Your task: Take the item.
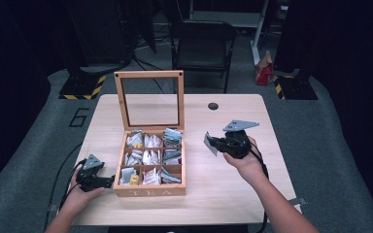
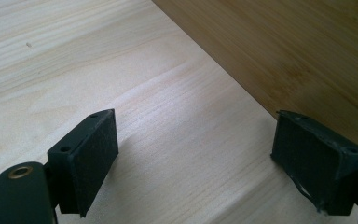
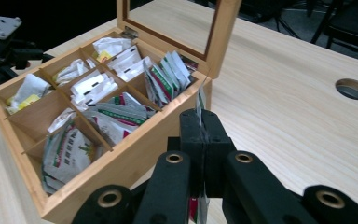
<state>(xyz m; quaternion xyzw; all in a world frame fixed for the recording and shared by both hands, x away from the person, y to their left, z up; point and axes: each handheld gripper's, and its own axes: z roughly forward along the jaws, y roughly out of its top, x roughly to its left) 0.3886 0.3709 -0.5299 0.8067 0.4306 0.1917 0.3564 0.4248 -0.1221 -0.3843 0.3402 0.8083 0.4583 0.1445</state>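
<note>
Forearms enter the high view from its near edge. Left hand-held gripper [image 1: 108,181] rests on the pale wooden table [image 1: 233,189], just beside the left front corner of the square wooden tea box [image 1: 149,190], jaws apart with nothing between them. Right hand-held gripper [image 1: 212,142] is held off the table, well to the right of the tea box, clenched on a flat grey-white tea sachet [image 1: 209,143] that stands on edge. Tea box has nine compartments holding sachets; its glass-paned wooden lid [image 1: 149,99] stands upright at the box's far side. Round cable hole [image 1: 213,106] lies beyond the right hand-held gripper, right of the lid.

Left gripper view: two black padded jaws stand wide apart, released, over bare table [image 2: 74,56]. Darker bamboo wall of the tea box [image 2: 284,51] runs just beside the right-hand jaw; contact cannot be told.

Right gripper view: jaws pressed together on the thin edge of the tea sachet [image 3: 200,109], which sticks out above and below the pads. Tea box [image 3: 135,154] sits just beyond the jaws, lid [image 3: 223,32] up. Left hand-held gripper [image 3: 25,55] shows at the box's far corner.
</note>
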